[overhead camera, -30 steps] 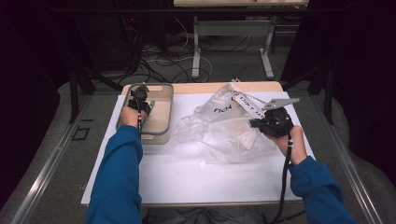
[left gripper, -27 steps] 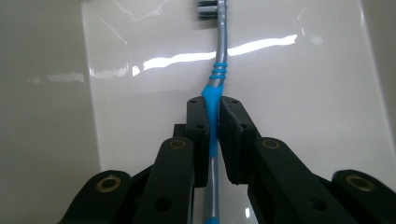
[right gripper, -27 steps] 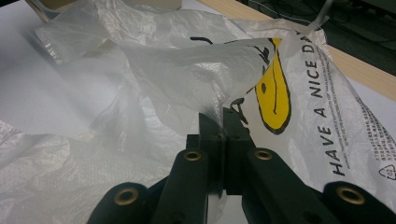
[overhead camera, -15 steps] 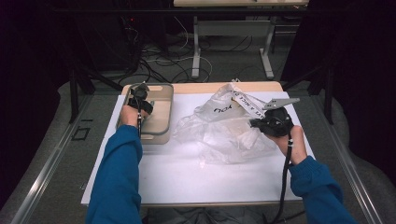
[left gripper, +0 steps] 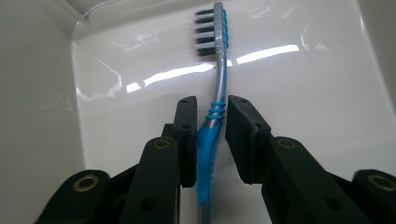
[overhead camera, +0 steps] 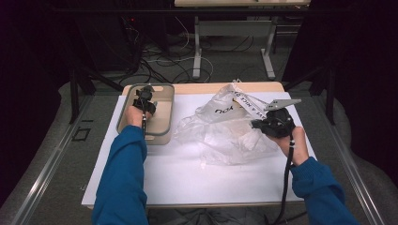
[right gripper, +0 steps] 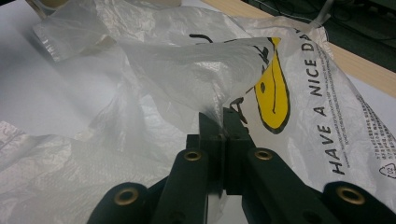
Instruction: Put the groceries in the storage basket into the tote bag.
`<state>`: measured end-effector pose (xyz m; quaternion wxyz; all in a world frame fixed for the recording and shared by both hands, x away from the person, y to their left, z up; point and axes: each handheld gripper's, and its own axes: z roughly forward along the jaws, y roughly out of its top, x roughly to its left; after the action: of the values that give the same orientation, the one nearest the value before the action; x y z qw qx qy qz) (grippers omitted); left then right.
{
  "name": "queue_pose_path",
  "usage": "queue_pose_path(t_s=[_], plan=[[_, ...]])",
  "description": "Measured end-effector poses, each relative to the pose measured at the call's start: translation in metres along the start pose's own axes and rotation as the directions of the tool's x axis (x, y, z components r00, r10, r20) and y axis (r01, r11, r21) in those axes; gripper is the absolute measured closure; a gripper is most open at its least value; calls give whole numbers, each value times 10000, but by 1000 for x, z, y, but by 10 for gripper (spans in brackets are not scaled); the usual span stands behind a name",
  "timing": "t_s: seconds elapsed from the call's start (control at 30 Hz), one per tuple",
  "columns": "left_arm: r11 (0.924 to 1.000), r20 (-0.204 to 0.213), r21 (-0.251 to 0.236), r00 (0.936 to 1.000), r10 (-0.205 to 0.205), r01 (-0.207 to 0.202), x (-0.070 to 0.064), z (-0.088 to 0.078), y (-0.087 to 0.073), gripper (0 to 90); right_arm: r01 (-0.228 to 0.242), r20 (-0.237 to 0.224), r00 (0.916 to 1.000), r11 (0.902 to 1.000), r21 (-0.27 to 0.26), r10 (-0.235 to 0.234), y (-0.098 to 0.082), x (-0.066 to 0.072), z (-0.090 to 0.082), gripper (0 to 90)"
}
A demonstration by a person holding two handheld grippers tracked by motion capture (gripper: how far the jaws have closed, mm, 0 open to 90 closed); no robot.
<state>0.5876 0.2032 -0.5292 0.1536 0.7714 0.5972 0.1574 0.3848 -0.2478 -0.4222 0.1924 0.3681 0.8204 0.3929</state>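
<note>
A blue and grey toothbrush (left gripper: 219, 70) with dark bristles lies on the floor of a beige tray (overhead camera: 162, 133), its head pointing away from me. My left gripper (left gripper: 212, 105) is down in the tray (left gripper: 42, 93); its jaws have just been closing and both pads meet the toothbrush handle. In the high view the left gripper (overhead camera: 143, 96) sits over the tray's far end. My right gripper (right gripper: 223, 116) is shut on a fold of a clear plastic bag (right gripper: 154, 60) printed with a yellow smiley. In the high view the bag (overhead camera: 220, 131) lies crumpled mid-table, with the right gripper (overhead camera: 257, 124) at its right side.
A white sheet (overhead camera: 187, 178) covers the wooden table (overhead camera: 197, 88). The tray stands at the back left, beside the bag. Cables and table legs (overhead camera: 197, 51) lie on the floor beyond the far edge.
</note>
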Motion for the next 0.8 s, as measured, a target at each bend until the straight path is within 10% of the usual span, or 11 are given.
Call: queue_pose_path(t_s=[0.33, 0.8], plan=[[9999, 200, 102, 9997, -129, 126, 3, -3, -1, 809, 19, 55, 10000, 10000, -15, -19, 0, 1, -1, 900], [9945, 957, -1021, 9953, -133, 231, 15, -37, -2, 810, 49, 33, 10000, 10000, 10, -49, 0, 1, 1, 900]])
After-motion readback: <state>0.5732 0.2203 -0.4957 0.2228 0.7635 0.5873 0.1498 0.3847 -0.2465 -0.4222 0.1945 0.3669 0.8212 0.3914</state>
